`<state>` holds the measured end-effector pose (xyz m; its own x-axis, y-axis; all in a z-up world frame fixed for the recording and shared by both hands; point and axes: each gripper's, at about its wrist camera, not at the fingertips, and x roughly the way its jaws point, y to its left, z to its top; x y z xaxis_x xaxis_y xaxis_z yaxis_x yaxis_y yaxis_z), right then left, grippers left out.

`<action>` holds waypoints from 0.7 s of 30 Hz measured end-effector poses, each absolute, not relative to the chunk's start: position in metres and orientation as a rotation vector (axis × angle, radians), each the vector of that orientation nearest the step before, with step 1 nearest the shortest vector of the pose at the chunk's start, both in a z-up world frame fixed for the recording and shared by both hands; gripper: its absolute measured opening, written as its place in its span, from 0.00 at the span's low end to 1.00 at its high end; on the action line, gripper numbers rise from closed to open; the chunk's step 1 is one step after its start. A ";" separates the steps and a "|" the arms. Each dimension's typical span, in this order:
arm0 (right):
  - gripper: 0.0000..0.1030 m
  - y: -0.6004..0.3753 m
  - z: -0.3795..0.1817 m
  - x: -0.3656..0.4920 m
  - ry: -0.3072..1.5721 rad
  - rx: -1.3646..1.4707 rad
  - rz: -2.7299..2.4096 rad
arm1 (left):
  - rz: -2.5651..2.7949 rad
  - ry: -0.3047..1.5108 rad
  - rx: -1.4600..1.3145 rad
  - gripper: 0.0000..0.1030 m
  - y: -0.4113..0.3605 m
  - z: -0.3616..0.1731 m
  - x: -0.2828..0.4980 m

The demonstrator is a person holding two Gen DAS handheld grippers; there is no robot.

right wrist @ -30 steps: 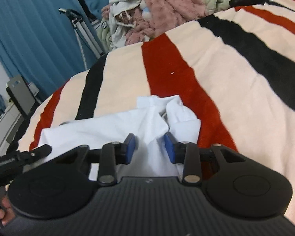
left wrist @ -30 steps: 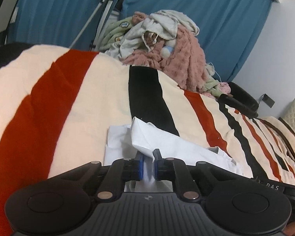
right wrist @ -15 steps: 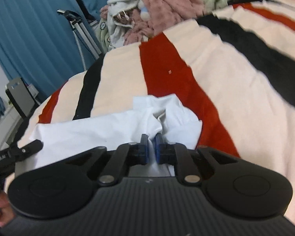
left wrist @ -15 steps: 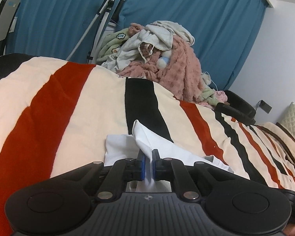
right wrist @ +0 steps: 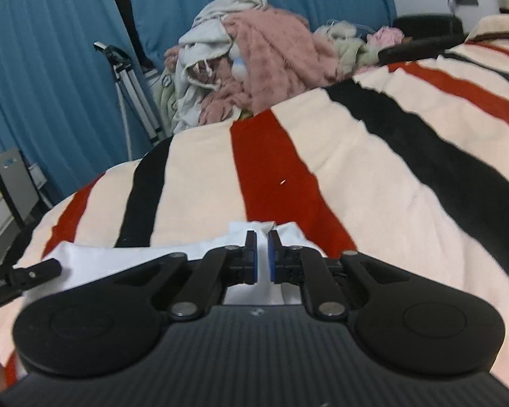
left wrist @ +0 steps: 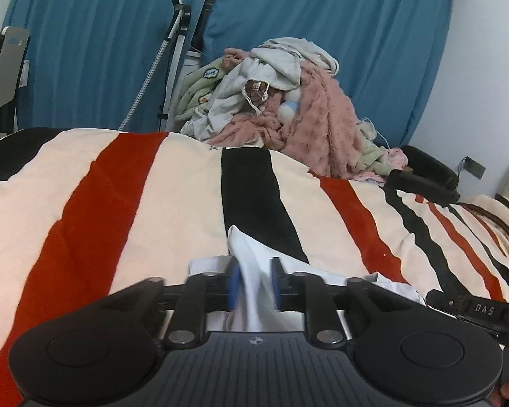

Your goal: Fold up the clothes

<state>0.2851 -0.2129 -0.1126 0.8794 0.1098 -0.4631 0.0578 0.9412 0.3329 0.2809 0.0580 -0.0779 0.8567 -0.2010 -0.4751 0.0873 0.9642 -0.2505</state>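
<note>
A white garment (left wrist: pixel 251 264) lies crumpled on the striped blanket (left wrist: pixel 85 203). In the left wrist view a raised fold of it stands between the blue pads of my left gripper (left wrist: pixel 255 283), whose jaws are opening and no longer pinch it. In the right wrist view the white garment (right wrist: pixel 118 257) spreads to the left. My right gripper (right wrist: pixel 262 257) has its pads close together on a bunched fold at the garment's far edge. Its jaws are just starting to open, with the cloth still between them.
A pile of pink, white and green clothes (left wrist: pixel 288 101) sits beyond the blanket's far edge, against blue curtains (left wrist: pixel 85 51). A pole with a hose (left wrist: pixel 173 51) leans at the left. A black chair (left wrist: pixel 424 169) stands at the right. Broad stretches of striped blanket (right wrist: pixel 356 169) lie ahead.
The left jaws, pinched on the white fold before, have spread apart. The right jaws went from wide open to closed on the cloth. Both grippers have risen a little.
</note>
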 end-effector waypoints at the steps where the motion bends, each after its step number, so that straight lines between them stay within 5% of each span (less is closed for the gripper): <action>1: 0.23 -0.211 -0.108 0.281 0.482 0.341 0.036 | -0.162 0.515 -0.225 0.40 0.058 -0.076 0.278; 3: 0.42 -0.207 -0.099 0.274 0.450 0.325 0.053 | -0.173 0.507 -0.217 0.41 0.056 -0.073 0.272; 15: 0.38 -0.174 -0.148 0.278 0.610 0.219 0.174 | -0.141 0.620 -0.146 0.44 0.050 -0.113 0.271; 21: 0.39 -0.174 -0.121 0.254 0.577 0.203 0.171 | -0.164 0.601 -0.118 0.42 0.047 -0.093 0.242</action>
